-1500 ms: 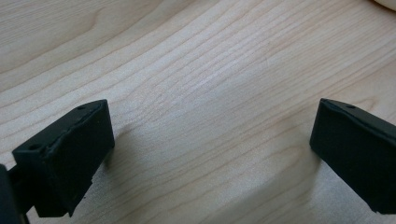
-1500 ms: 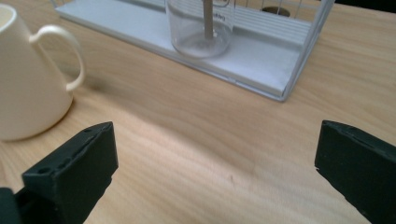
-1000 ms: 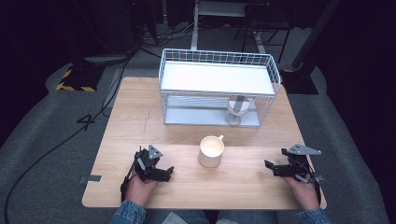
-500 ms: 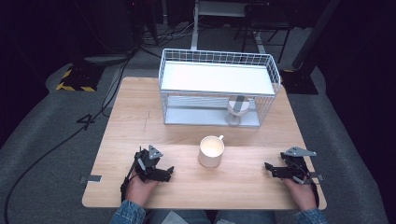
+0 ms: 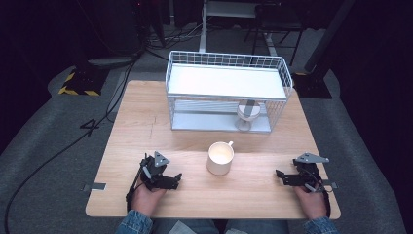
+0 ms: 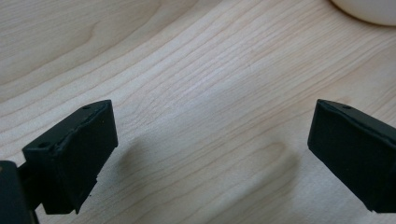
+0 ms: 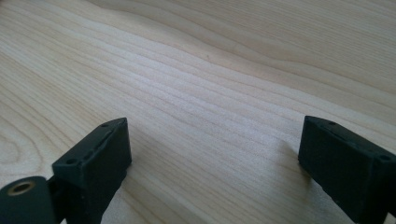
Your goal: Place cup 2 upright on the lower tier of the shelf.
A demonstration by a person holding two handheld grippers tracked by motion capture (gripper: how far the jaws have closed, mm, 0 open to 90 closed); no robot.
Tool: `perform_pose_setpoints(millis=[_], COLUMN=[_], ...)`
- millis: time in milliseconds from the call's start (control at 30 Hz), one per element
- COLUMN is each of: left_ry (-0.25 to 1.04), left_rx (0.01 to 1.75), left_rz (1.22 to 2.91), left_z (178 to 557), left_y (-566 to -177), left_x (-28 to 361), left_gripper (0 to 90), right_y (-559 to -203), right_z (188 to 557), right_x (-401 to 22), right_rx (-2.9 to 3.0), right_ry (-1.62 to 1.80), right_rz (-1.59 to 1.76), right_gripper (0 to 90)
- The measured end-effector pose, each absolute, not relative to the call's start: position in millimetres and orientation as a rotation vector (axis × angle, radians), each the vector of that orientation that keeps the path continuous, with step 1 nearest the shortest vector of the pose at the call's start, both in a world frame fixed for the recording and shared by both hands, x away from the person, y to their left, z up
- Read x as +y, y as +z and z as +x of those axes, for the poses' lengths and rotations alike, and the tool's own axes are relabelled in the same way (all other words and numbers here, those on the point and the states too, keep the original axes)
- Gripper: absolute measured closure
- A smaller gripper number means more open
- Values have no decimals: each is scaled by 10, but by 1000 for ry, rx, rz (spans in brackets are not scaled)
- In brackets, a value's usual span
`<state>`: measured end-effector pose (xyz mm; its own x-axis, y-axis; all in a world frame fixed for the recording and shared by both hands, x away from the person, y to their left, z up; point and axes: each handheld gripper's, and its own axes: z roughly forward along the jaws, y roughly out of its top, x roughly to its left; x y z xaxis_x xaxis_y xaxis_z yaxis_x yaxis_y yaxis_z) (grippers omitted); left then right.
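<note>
Hand-held gripper (image 5: 178, 176) beside empty mug (image 5: 220, 158)

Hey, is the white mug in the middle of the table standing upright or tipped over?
Upright. The high view shows the mug with its round mouth facing up, base on the table.

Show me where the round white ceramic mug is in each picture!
High view: the round white ceramic mug stands mid-table, before the white wire basket.
Left gripper view: the mug peeks in at the top right corner.
Right gripper view: pale wooden table lies ahead.
Shared landmark: that table's wood grain.
</note>
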<state>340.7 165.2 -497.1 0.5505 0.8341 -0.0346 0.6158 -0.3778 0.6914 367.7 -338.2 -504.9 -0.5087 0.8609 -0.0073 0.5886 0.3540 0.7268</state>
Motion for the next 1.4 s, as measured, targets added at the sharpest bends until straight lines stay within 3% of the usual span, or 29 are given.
perform_pose_setpoints(millis=[800, 1400], left_ry=[369, 344], left_rx=[1012, 876], left_rz=[2018, 2008], left_z=[3256, 3328], left_y=[-4610, -4407], left_x=[1395, 932], left_gripper=[42, 27], right_y=[-5051, -5051], right_z=[3694, 3693], right_x=[-3362, -3362], right_rx=[2224, 2223], right_ry=[951, 948], right_rz=[1283, 1283], right_gripper=[85, 84])
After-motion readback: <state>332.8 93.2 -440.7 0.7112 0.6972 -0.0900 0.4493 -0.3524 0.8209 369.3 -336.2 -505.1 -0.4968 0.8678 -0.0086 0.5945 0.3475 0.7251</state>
